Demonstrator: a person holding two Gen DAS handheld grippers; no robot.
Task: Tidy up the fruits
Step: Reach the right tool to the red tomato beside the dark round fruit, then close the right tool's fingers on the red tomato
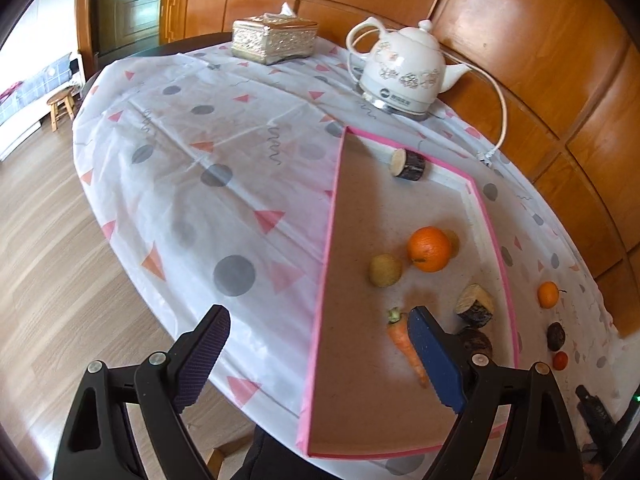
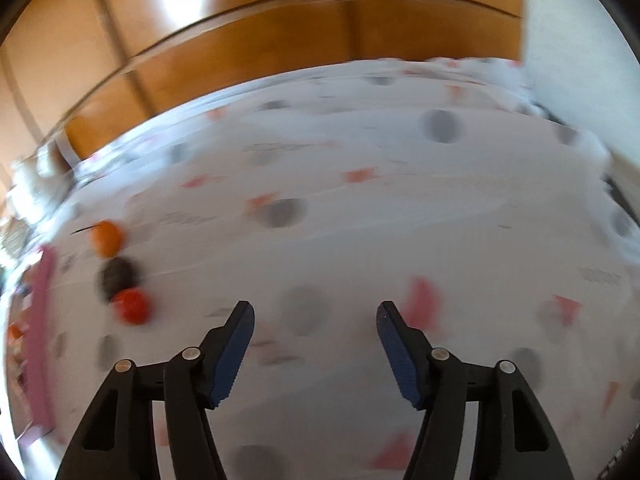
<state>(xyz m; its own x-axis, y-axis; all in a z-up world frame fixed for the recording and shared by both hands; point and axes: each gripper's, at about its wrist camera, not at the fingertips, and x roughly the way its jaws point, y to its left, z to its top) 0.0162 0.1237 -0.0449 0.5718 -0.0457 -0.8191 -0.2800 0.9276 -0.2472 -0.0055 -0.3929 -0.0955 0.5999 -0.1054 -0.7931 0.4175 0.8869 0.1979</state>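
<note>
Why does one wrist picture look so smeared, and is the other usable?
Right wrist view: motion blur smears the tablecloth and the three round fruits at left; only the tongs stay sharp. Left wrist view: crisp, fisheye-bent at the edges, mild glare on the wood panels, soft shadows in the tray.

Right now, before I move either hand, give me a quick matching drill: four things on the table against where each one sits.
Things:
1. large orange
2. carrot
3. kettle
4. small orange

Places:
A. on the cloth outside the pink-edged tray
B. far end of the table, on its base
C. mid-tray beside a yellowish fruit
D. near end of the tray, partly behind a jaw

Pairs: 1-C, 2-D, 3-B, 4-A
</note>
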